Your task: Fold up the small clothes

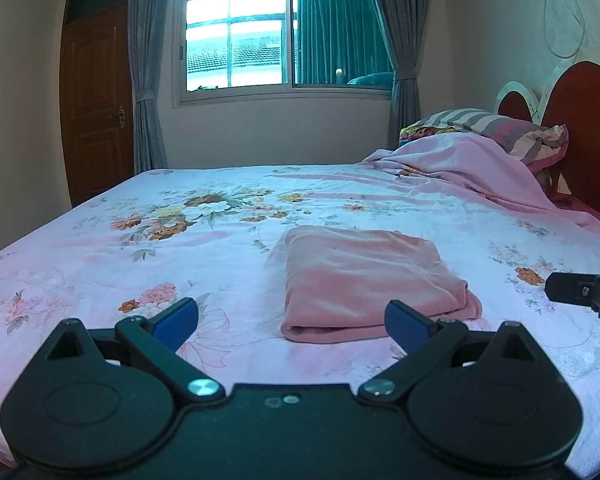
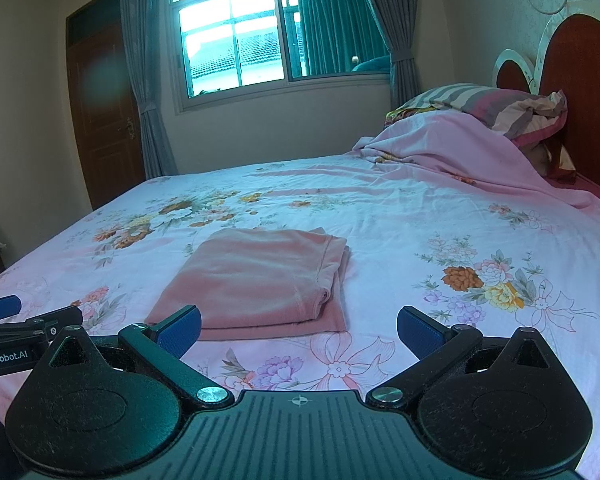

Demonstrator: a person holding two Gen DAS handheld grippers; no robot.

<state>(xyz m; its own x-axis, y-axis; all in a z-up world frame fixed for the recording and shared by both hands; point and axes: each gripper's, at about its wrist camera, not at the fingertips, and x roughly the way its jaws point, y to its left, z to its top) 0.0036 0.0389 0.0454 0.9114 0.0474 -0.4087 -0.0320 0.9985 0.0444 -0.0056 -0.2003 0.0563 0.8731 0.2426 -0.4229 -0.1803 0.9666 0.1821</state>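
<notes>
L gripper (image 1: pixel 291 322) sits at the near edge of the bed (image 1: pixel 100 248), jaws spread wide, holding nothing. Pink garment (image 1: pixel 364 280) lies folded flat on the floral sheet, mid-bed, just ahead of both tools & untouched. R gripper (image 2: pixel 299 330) likewise wide apart, empty, near the garment's front edge.

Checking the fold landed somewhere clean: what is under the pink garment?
The folded pink garment lies flat on the floral bedsheet. Only sheet shows around its edges; whatever lies directly beneath it is covered.
</notes>
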